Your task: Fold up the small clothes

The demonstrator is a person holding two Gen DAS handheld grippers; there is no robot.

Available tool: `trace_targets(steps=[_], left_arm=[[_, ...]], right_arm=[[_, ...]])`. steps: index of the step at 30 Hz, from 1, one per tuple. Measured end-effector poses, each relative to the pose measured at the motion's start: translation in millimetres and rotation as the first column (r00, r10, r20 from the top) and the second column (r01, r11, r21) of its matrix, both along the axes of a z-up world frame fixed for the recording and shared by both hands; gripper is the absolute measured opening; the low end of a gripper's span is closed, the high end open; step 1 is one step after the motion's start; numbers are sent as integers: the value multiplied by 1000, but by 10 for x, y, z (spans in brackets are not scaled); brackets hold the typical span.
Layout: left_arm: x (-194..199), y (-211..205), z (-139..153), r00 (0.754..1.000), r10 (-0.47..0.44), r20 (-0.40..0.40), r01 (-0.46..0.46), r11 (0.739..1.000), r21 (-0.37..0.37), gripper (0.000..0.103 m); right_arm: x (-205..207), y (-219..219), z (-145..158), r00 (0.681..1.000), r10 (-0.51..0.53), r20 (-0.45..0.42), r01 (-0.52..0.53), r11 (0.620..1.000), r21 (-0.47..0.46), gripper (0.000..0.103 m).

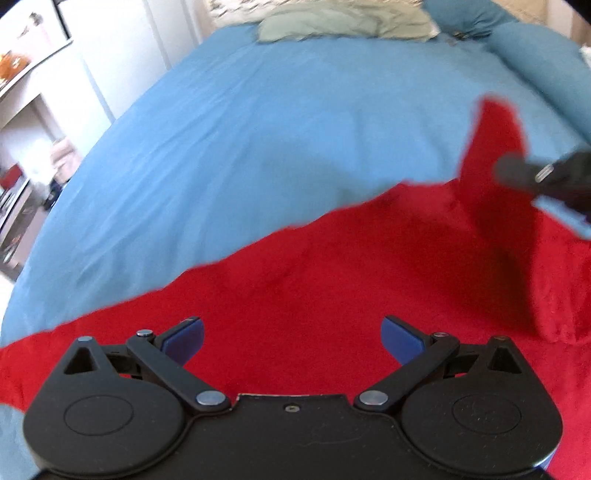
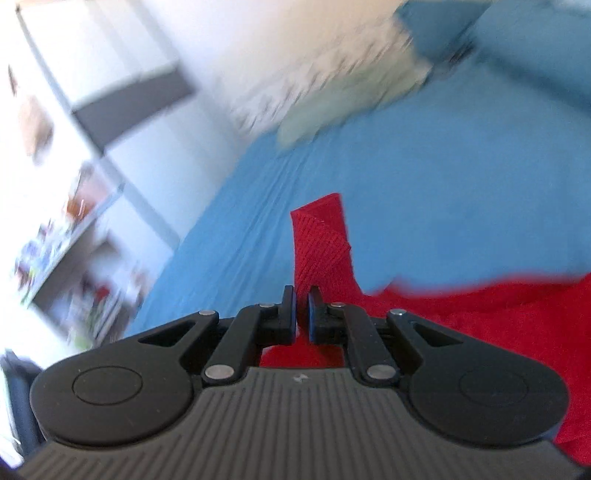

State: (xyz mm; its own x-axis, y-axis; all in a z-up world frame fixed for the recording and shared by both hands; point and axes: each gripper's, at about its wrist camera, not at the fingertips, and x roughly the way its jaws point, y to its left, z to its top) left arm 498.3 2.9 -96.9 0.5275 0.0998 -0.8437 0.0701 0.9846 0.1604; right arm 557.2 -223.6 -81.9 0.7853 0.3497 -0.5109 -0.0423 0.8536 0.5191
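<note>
A red knitted garment (image 1: 332, 273) lies spread over the blue bedsheet (image 1: 258, 129), filling the lower half of the left wrist view. My left gripper (image 1: 292, 338) hovers over it, open, with nothing between its blue pads (image 1: 184, 339). In the right wrist view my right gripper (image 2: 302, 306) is shut on a ribbed edge of the red garment (image 2: 321, 243), which stands up beyond the fingertips. That lifted corner and the blurred right gripper (image 1: 517, 171) show at the right of the left wrist view.
A pale green crumpled cloth (image 1: 343, 20) lies at the far end of the bed, with blue pillows (image 1: 543, 70) at the far right. White shelves with small items (image 1: 26, 110) stand beside the bed on the left.
</note>
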Motion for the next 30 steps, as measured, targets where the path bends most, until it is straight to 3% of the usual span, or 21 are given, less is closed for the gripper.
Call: trace_targets(steps=[5,7,9,11,12,13,14,18,20,22,25,30], left_arm=[[-156,384,-240,998,46,-42,-46,999,6,103],[-180,476,-306,997,52,-52,-52,999,-3,103],[-181,524,-370,997,51,-56,-51,999,-8,103],[-191,491,-368,997,46,-57,-46,999,-13,103],[-189,493,-350,998,41,-54,-42,999,-19,103],[-168,500,-334,998,34,-50,-36,999,-29,103],[-135,527,-334,999,25,-44,-27,999,-42,103],[-49,436,-265,1000,-19,-22,17,993,-114,103],[0,348,-261,999,-31,-16,28,984,-177,102],[54,273,-300,999,-32,-14,28,968,-251,100],[170,153,-427,1000,-31,-1,29,951,-308,92],[316,-9,-650,1000,-19,4,19,941,-338,69]], right_arm=[[192,595,-717,977,142,-159,-149,988,-34,22],[94,757,-939,965,167,-200,-178,983,-40,22],[109,757,-980,963,172,-208,-185,982,-45,23],[130,741,-1025,959,183,-215,-195,980,-32,31],[125,710,-1024,958,188,-216,-196,981,-16,38],[174,723,-999,958,190,-214,-195,981,-2,55],[177,698,-955,962,187,-201,-189,982,9,65],[73,432,-636,986,122,-115,-125,992,-18,81],[-52,247,-444,994,71,-89,-78,994,-83,96],[-230,46,-289,998,2,-63,-14,983,-184,102],[-574,-239,-236,996,-77,-54,56,950,-306,102],[-1059,-704,-519,972,-212,-103,160,915,-371,102]])
